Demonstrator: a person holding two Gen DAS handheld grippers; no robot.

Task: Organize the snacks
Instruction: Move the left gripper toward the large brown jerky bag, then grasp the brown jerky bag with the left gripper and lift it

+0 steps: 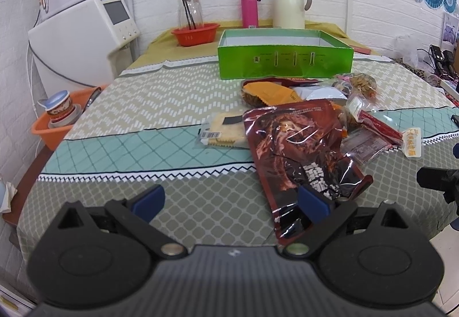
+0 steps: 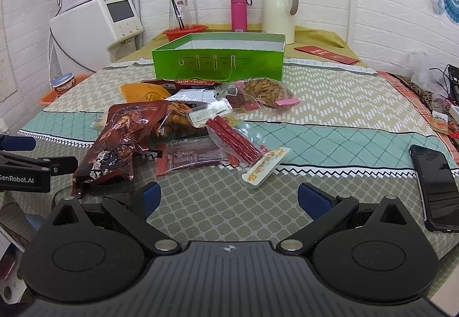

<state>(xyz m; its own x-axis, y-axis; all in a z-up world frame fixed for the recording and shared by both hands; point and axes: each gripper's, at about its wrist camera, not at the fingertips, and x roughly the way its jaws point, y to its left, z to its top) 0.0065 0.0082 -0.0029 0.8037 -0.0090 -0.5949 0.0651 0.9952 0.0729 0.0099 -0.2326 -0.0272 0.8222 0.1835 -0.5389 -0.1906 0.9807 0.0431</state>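
A pile of snack packs lies mid-table in front of an empty green box (image 1: 284, 58) (image 2: 221, 58). Nearest is a dark red foil bag (image 1: 298, 150) (image 2: 120, 136). Beside it lie a cracker pack (image 1: 221, 130), a clear pack of red sausage sticks (image 2: 235, 139) (image 1: 378, 121), a small yellow sachet (image 2: 264, 167) (image 1: 411, 141), a bag of nuts (image 2: 266, 90) (image 1: 361, 81) and an orange pack (image 1: 272, 90) (image 2: 143, 91). My left gripper (image 1: 229, 200) is open just before the foil bag's near corner. My right gripper (image 2: 229, 197) is open over bare cloth, near the sachet.
A black phone (image 2: 436, 187) lies at the table's right edge. At the back stand a red bowl with a glass carafe (image 1: 190, 12), a pink bottle (image 1: 249, 8) and a cream thermos jug (image 1: 289, 2). An orange basket (image 1: 54, 124) hangs off the left side. A white appliance (image 1: 86, 38) stands back left.
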